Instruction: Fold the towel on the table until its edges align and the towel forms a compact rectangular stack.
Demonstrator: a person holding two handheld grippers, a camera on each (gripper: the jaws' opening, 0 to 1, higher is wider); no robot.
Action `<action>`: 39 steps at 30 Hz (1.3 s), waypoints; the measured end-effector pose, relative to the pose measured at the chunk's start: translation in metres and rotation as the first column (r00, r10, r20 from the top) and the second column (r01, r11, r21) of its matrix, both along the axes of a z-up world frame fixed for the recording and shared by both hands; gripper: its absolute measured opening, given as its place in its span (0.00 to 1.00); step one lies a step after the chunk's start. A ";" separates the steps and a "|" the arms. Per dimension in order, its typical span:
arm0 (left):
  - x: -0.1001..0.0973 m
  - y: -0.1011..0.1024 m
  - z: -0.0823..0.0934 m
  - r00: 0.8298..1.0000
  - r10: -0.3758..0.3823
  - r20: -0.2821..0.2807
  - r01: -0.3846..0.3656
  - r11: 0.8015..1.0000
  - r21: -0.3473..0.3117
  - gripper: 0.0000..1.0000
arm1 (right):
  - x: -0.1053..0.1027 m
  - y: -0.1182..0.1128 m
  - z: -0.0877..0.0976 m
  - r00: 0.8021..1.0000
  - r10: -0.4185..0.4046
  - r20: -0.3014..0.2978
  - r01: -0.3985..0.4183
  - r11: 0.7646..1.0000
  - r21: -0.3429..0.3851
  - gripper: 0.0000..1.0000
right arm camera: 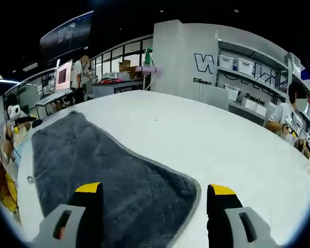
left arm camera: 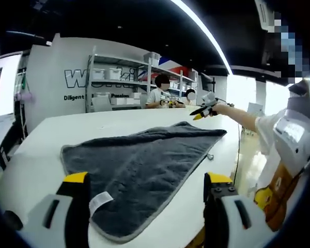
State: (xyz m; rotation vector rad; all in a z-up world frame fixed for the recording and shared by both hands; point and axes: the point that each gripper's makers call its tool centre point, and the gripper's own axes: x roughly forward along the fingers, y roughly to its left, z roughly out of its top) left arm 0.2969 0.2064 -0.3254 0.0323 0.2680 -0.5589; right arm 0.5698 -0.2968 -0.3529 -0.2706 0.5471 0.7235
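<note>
The grey towel [left arm camera: 139,170] lies spread flat in a single layer on the white tabletop [left arm camera: 51,134]; no fold is made yet. Left claw [left arm camera: 147,194] and right claw [right arm camera: 154,199] both hover over it, jaws apart and empty; all folding remains

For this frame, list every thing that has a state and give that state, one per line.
towel: spread flat on the table, unfolded, white tag showing at one edge
left gripper: jaws open, holding nothing
right gripper: jaws open above a towel corner, holding nothing
</note>
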 end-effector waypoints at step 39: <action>0.022 0.002 -0.016 1.000 0.002 -0.028 -0.002 1.000 -0.009 0.95 | 0.062 -0.043 -0.010 0.972 -0.227 0.066 0.227 0.974 0.018 0.03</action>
